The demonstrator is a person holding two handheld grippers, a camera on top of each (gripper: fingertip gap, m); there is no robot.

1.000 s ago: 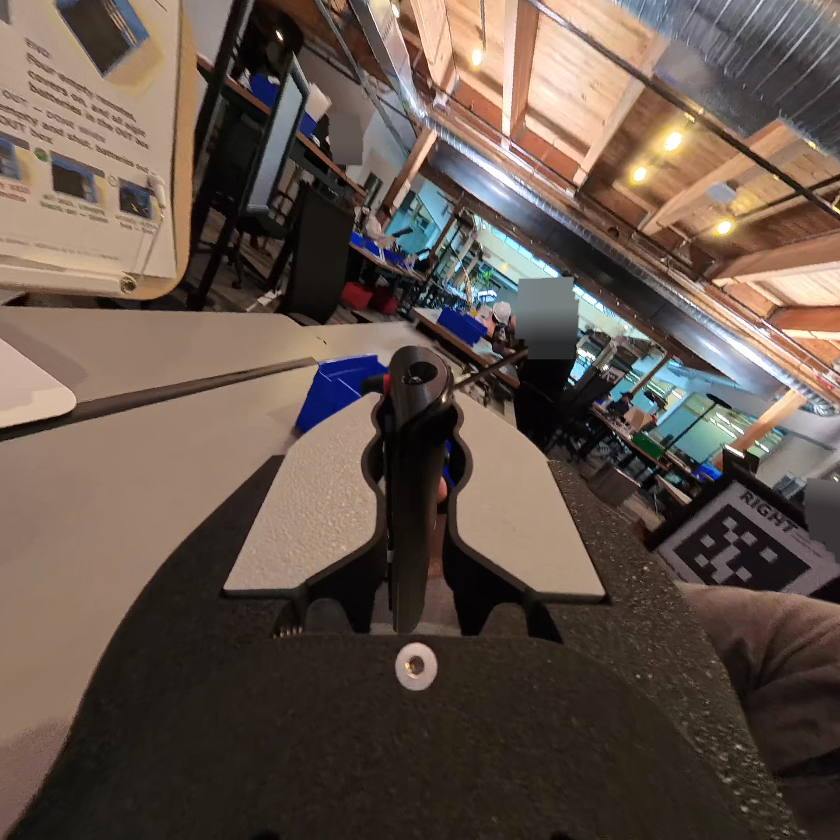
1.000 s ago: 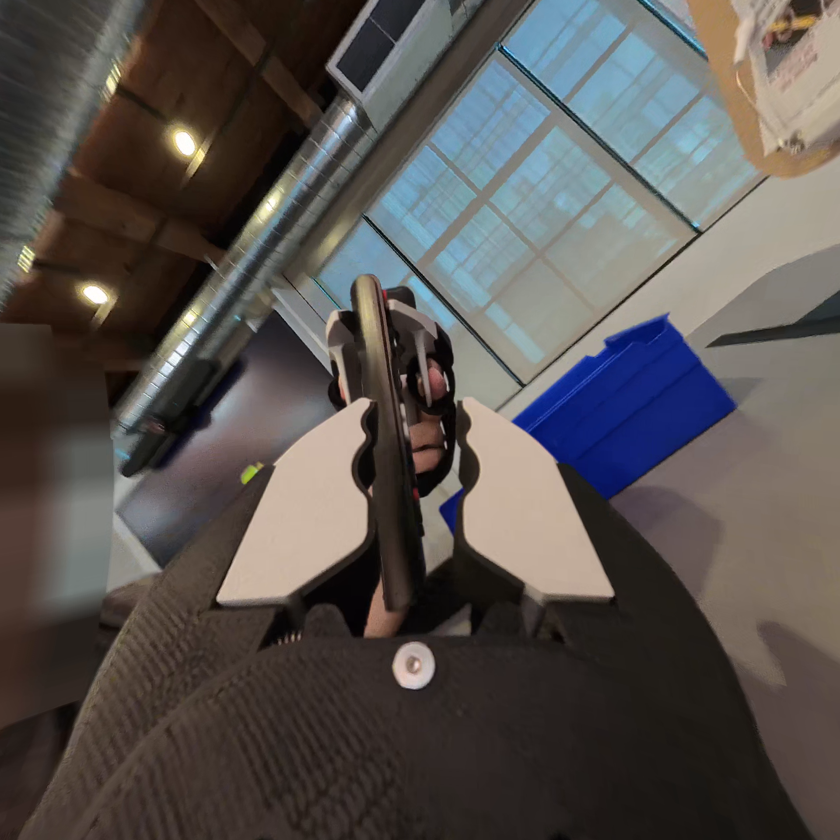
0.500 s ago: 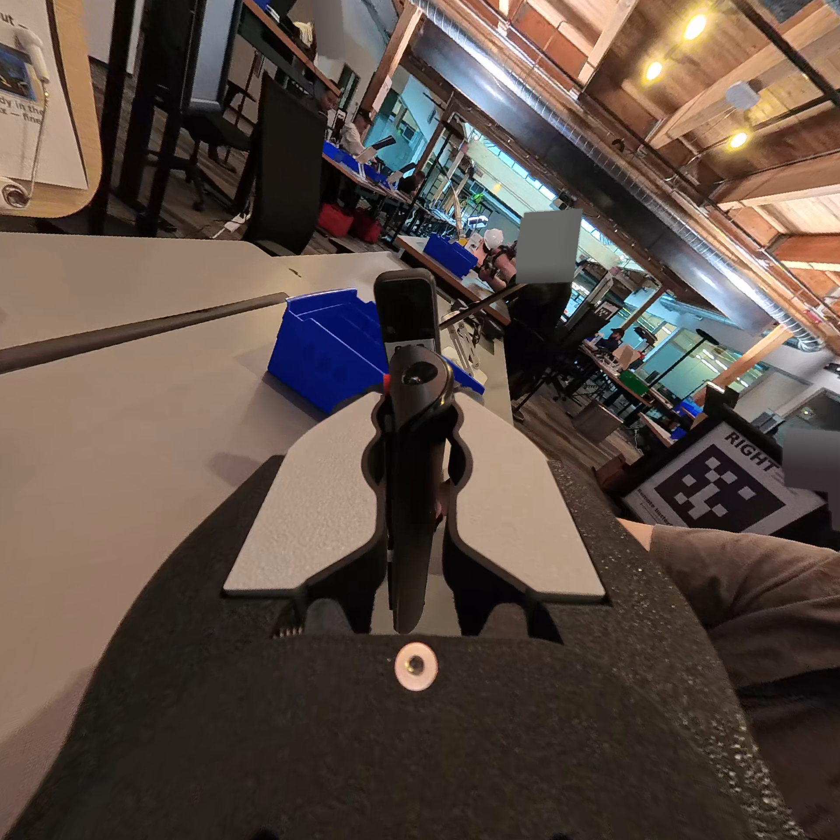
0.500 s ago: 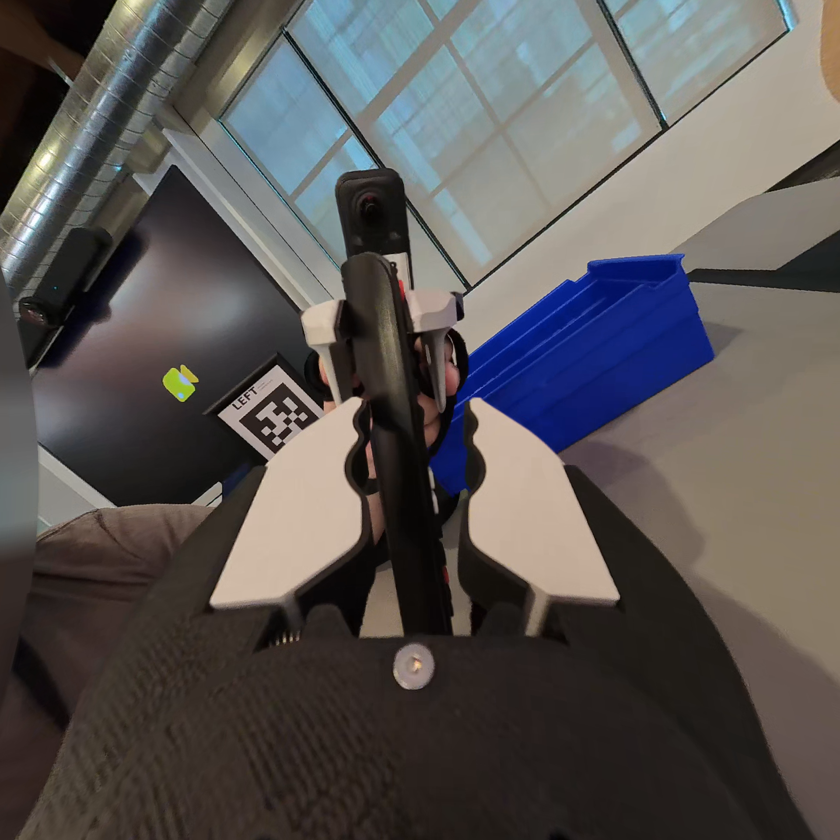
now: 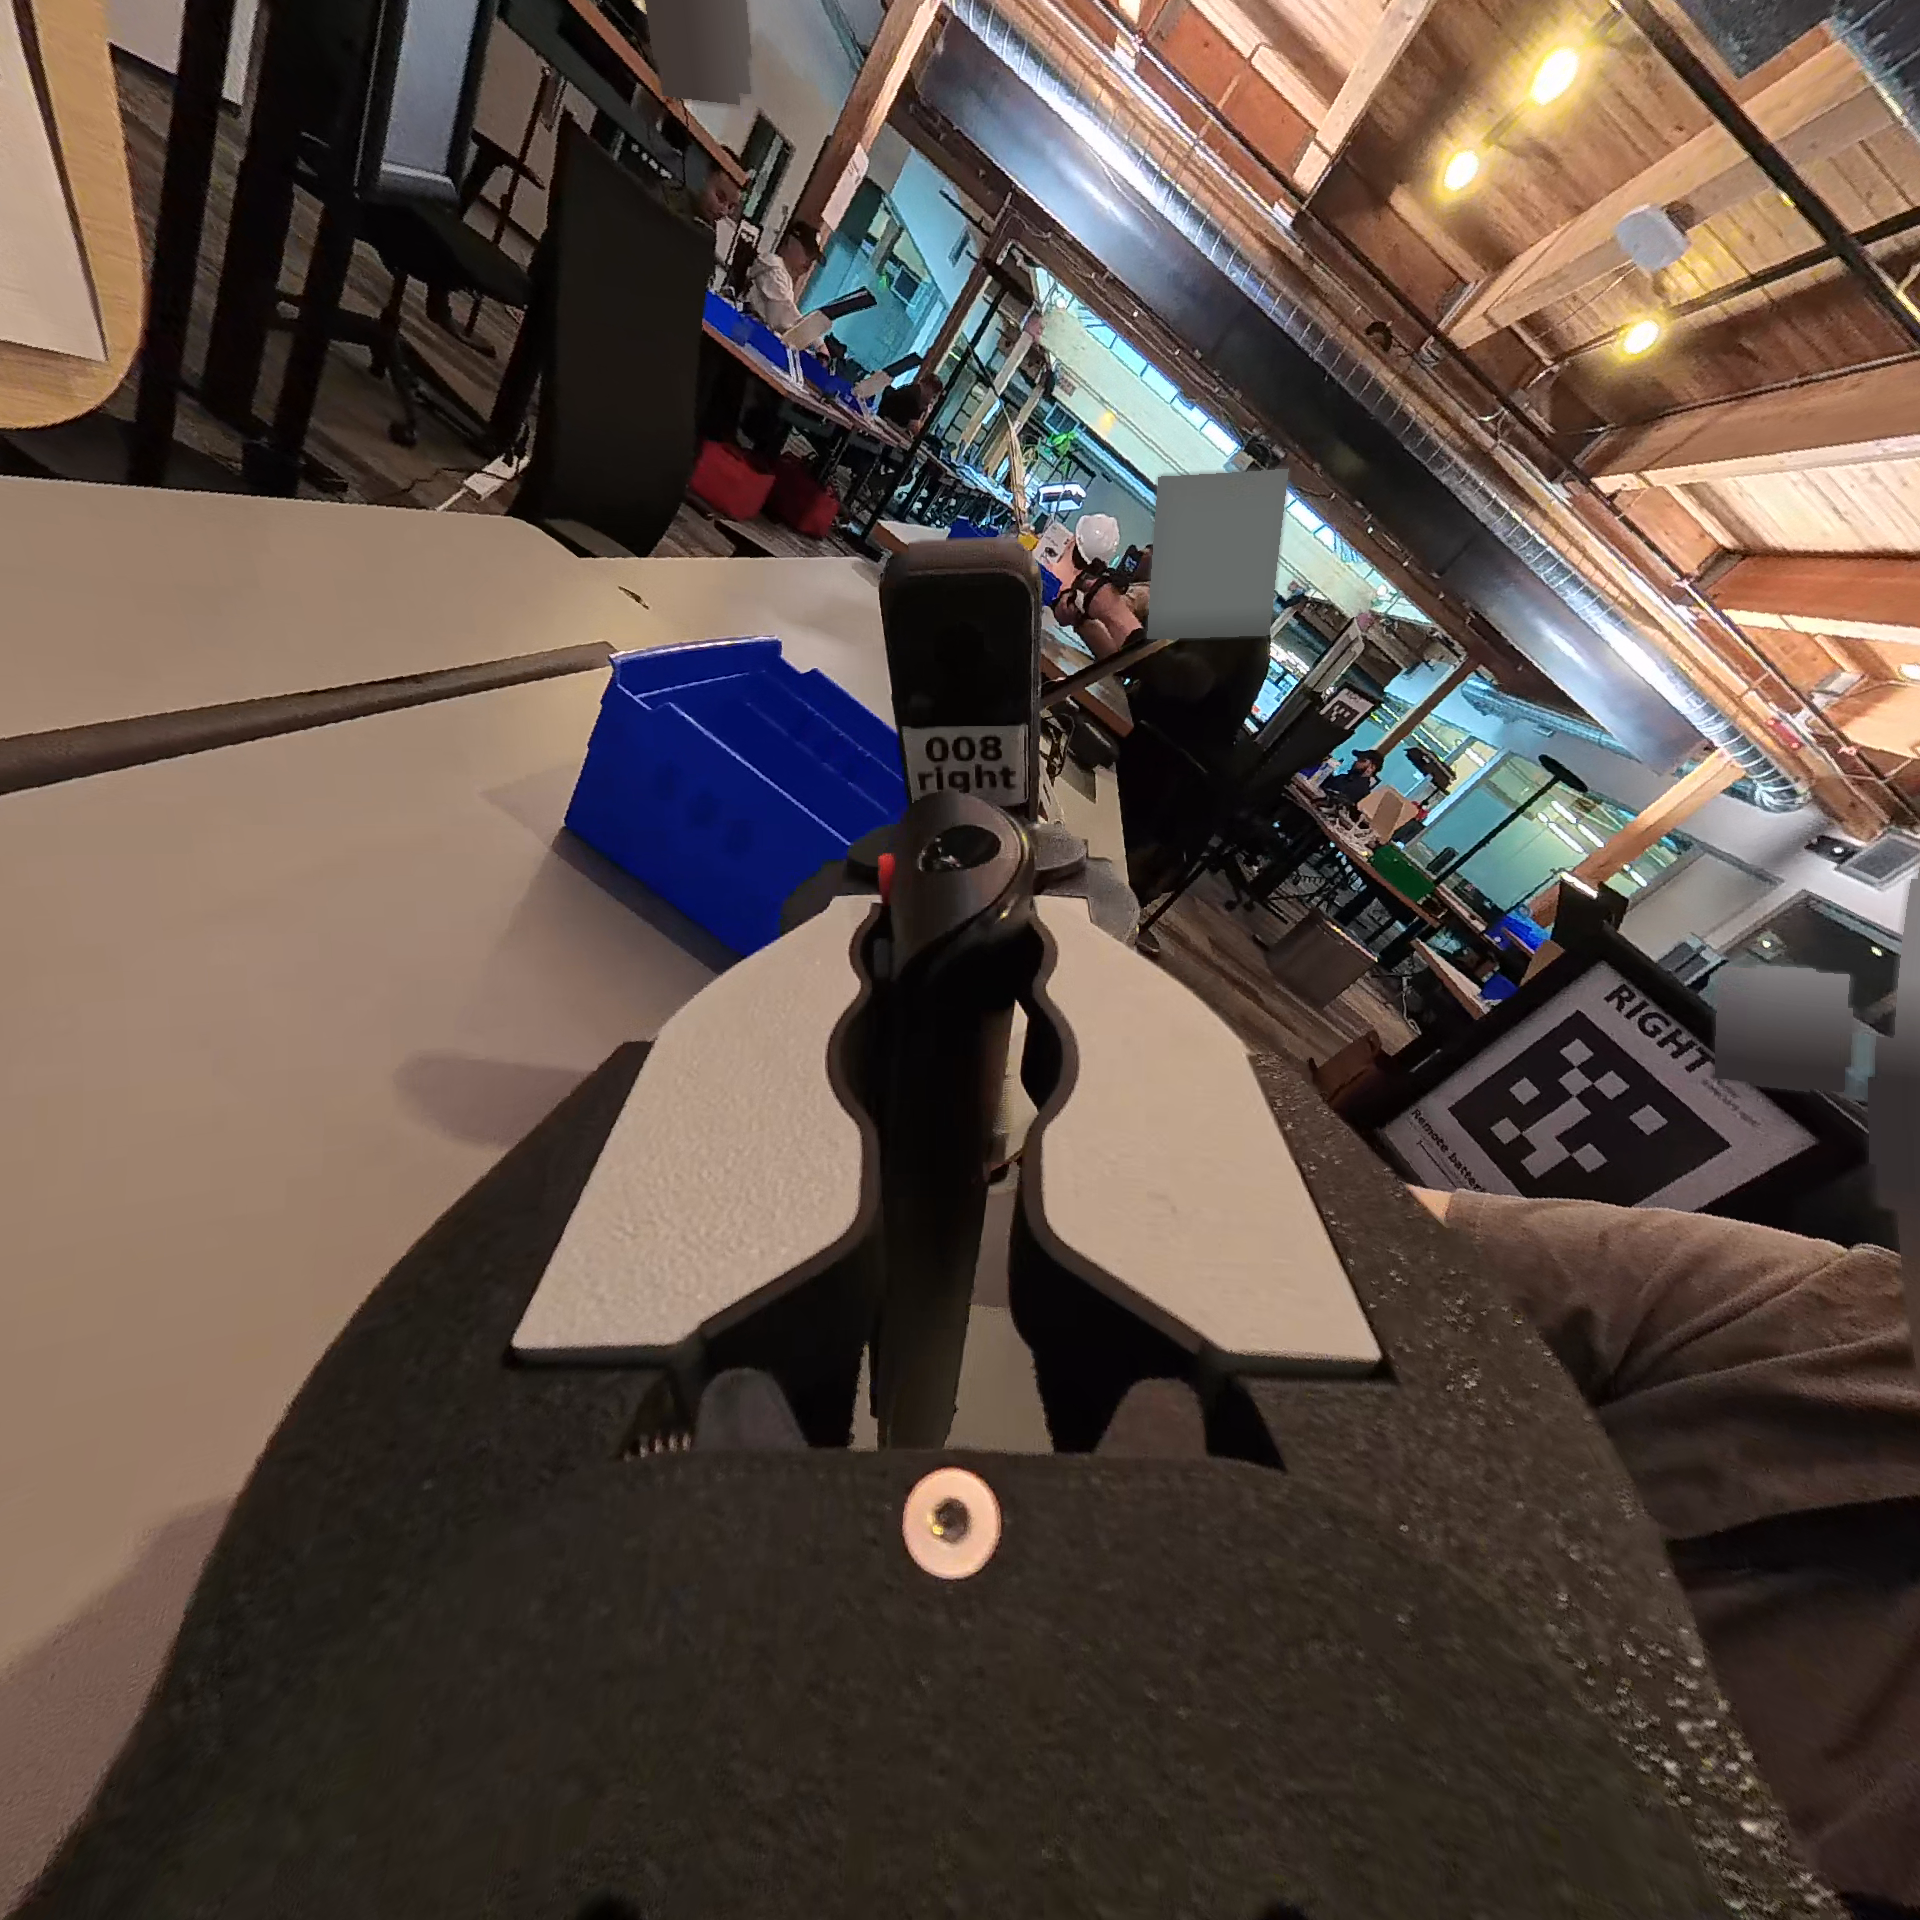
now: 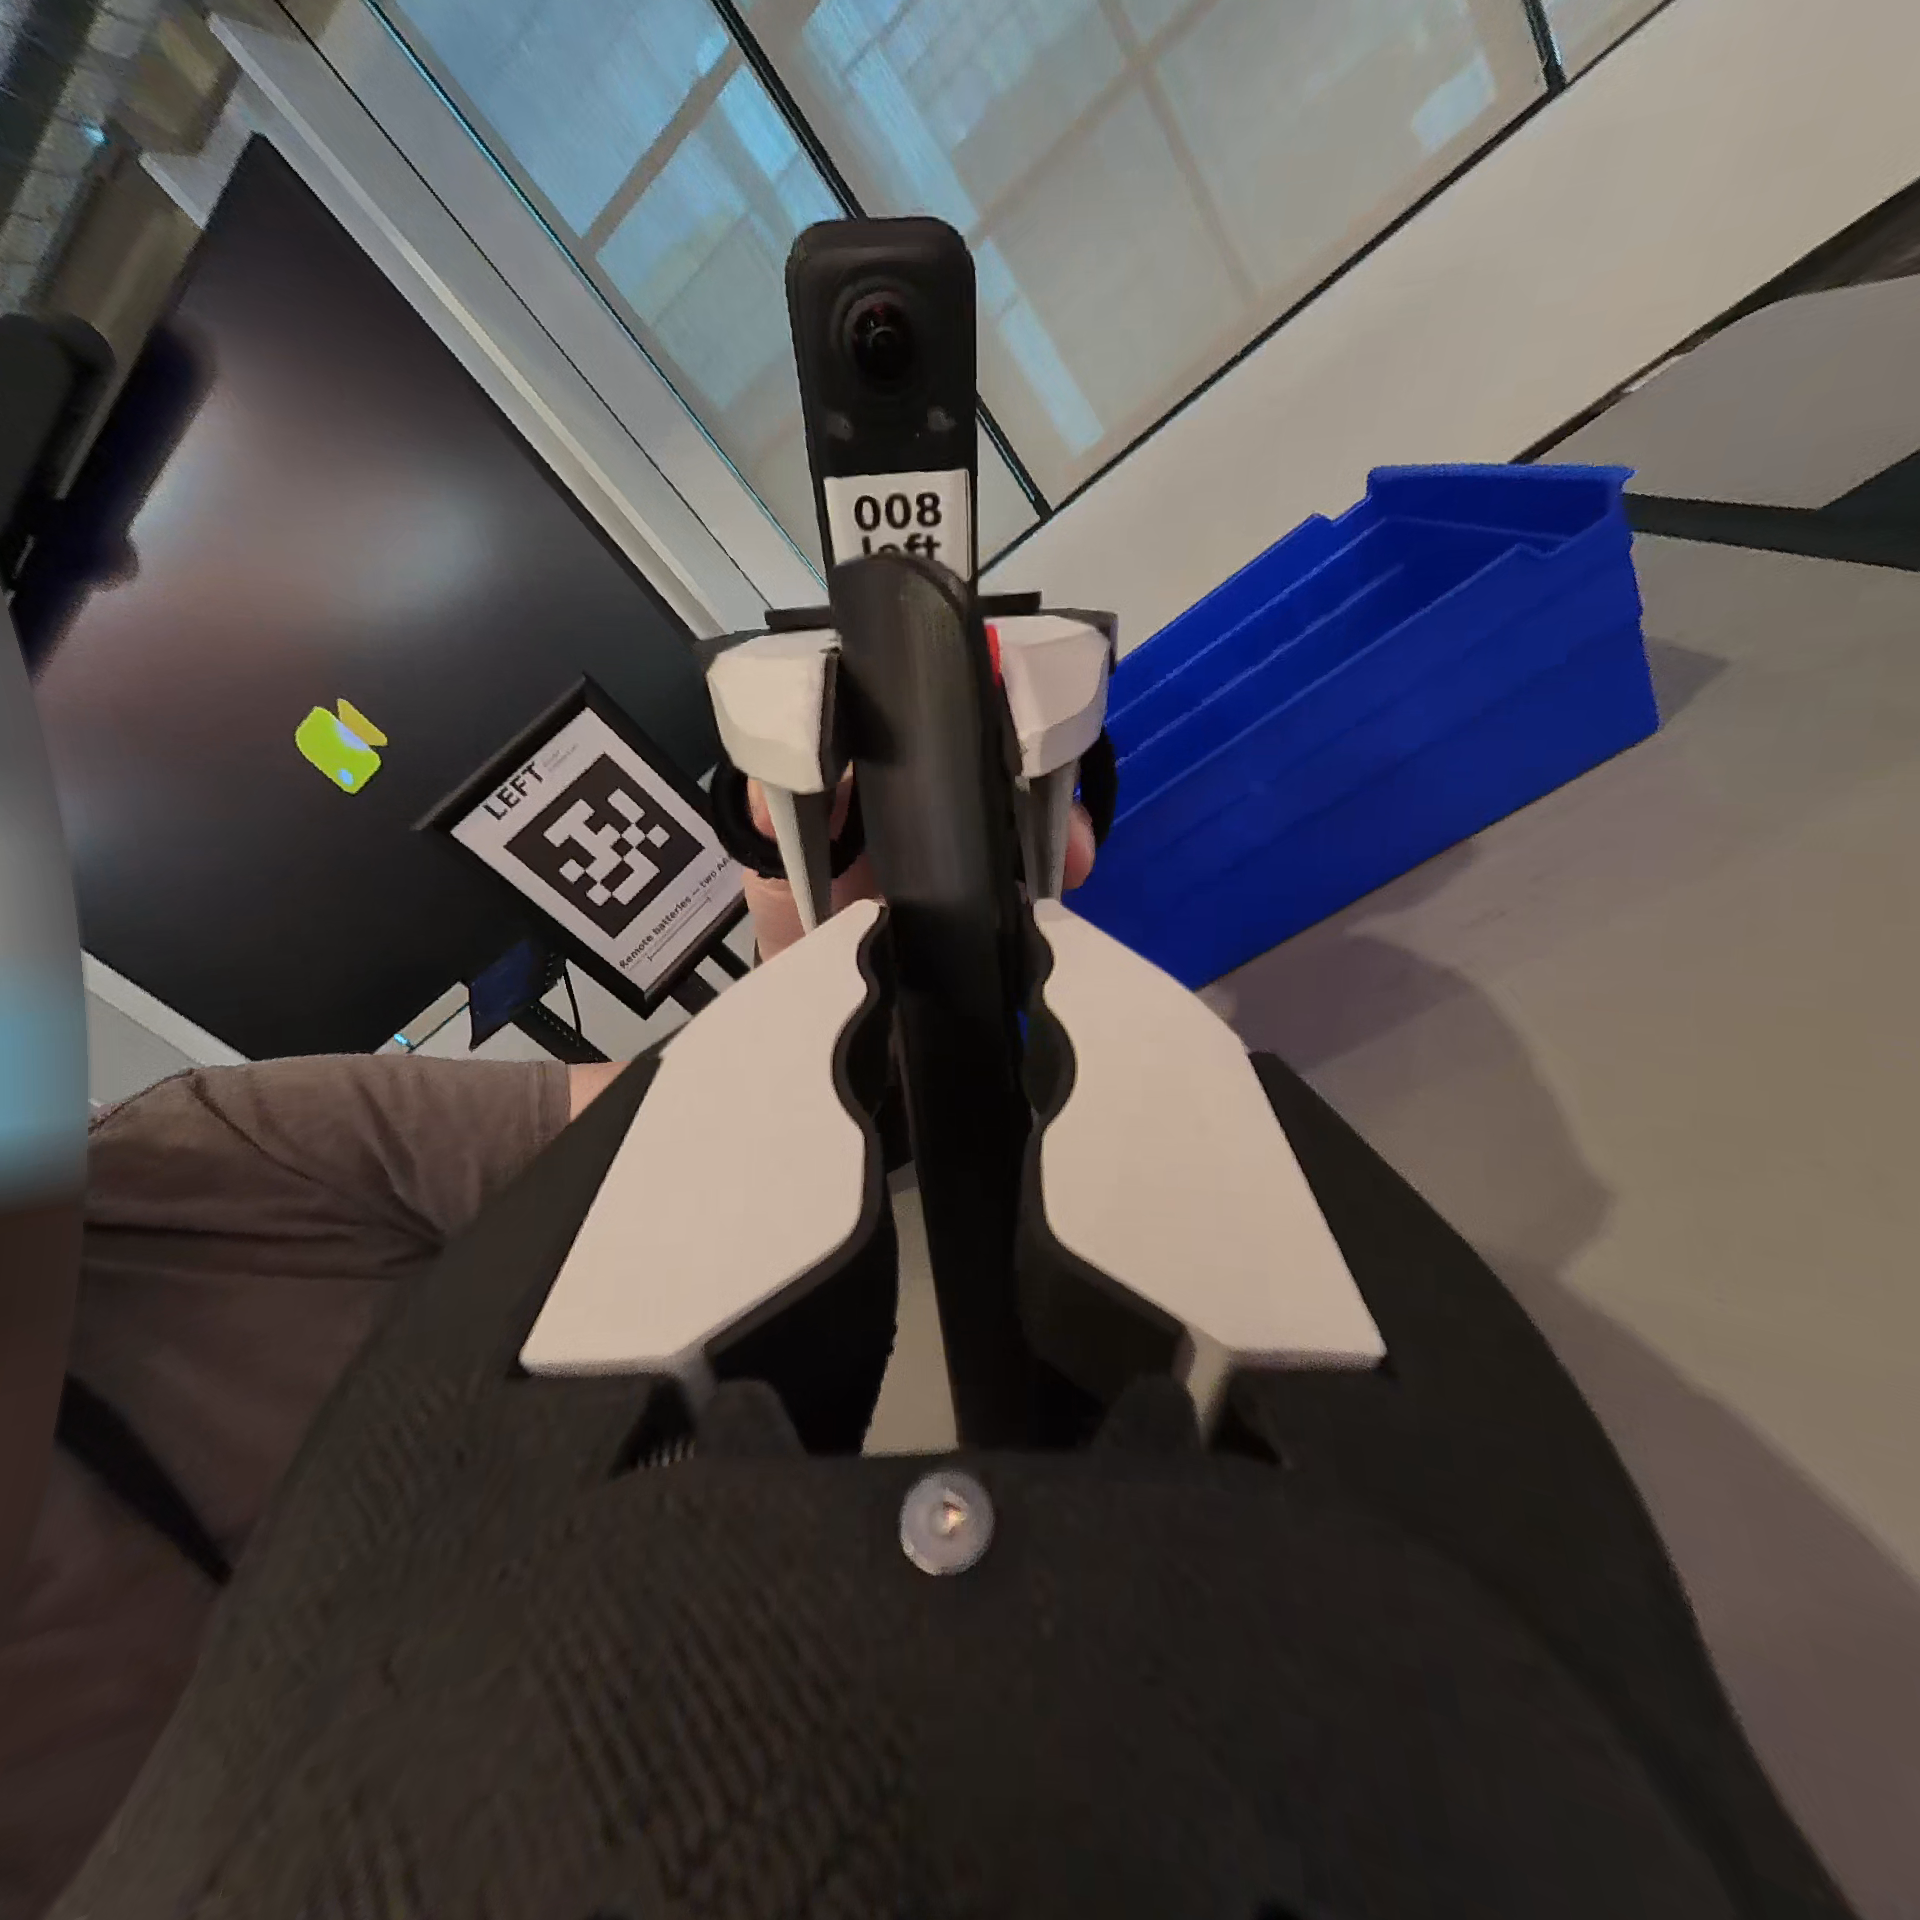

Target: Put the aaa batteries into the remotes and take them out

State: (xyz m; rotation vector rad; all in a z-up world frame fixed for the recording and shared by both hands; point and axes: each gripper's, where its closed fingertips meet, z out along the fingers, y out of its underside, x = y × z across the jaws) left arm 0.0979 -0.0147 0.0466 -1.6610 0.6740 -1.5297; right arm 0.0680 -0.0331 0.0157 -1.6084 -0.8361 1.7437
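Note:
A black remote [image 5: 935, 1091] is seen edge-on and held in the air above the grey table [image 5: 260, 987]. My left gripper [image 5: 951, 935] is shut on it. My right gripper [image 6: 956, 925] is shut on the same remote [image 6: 935, 831] from the opposite end. In the right wrist view the left gripper [image 6: 904, 707] clamps the far end, with its camera standing above it. In the left wrist view the right gripper's camera [image 5: 961, 665] rises behind the remote's tip. A red button shows at the tip. No batteries are in view.
A blue bin [image 5: 717, 790] stands on the table just beyond the remote; it also shows in the right wrist view [image 6: 1403, 707]. Marker signs [image 5: 1590, 1112] [image 6: 608, 842] stand off the table. A person's brown sleeve [image 5: 1662, 1351] is close by.
Both views have tilted downward and swung. The opposite gripper's camera and more of the blue bin have come into view. Both grippers stay shut on the remote.

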